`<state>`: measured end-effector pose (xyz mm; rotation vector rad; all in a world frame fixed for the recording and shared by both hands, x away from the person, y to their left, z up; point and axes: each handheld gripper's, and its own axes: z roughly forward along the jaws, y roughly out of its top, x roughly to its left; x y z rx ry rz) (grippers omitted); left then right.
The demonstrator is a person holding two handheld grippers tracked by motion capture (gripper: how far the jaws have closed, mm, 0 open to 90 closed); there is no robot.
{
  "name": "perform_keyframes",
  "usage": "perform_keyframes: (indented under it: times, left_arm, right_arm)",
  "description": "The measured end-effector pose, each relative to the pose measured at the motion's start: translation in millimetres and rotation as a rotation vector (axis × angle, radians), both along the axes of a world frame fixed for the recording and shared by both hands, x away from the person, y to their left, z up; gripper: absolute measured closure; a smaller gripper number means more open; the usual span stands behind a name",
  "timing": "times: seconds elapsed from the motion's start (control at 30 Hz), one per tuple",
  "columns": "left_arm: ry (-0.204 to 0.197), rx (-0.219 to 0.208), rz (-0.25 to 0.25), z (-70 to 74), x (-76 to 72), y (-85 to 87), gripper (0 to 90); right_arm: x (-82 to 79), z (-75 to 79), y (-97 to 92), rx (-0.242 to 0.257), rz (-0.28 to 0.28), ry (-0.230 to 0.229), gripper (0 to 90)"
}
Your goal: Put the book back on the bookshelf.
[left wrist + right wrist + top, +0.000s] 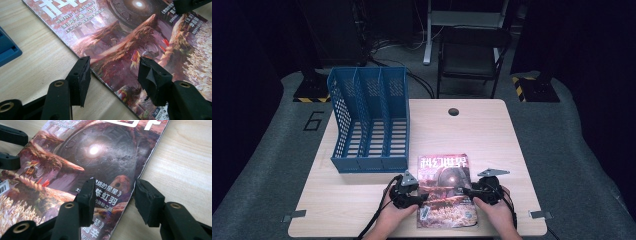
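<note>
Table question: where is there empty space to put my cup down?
The table is bare on the far right, between the blue file rack and the right edge, past the small dark hole. The near-left corner, in front of the rack, is bare too. It is crowded near the front middle, where the magazine lies with both tongs at its sides.

Both hands come in low from the near edge. The left hand-held gripper (421,196) and right hand-held gripper (465,190) point inward toward each other, jaws parted, pads pressing on nothing.
</note>
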<state>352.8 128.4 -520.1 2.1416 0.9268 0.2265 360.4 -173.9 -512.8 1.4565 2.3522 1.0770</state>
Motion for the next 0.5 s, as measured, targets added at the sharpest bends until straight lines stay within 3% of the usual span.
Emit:
perform_keyframes:
  times: [0.2, 0.33, 0.5]
  left_arm:
    - [-0.001, 0.006, -0.007, 0.1, -5.2, -1.9, 43.7]
    - [-0.012, 0.001, -0.003, -0.9, -7.1, -2.4, 43.7]
    - [-0.013, -0.001, -0.009, -1.0, -6.8, -1.7, 44.0]
  right_arm:
    - [-4.5, 1.9, -3.7, 0.010, -0.026, 0.038, 57.7]
    - [-6.0, 3.5, -4.8, 0.013, -0.033, 0.040, 58.1]
    - [-3.6, 3.9, -1.4, 0.019, -0.060, 0.015, 52.6]
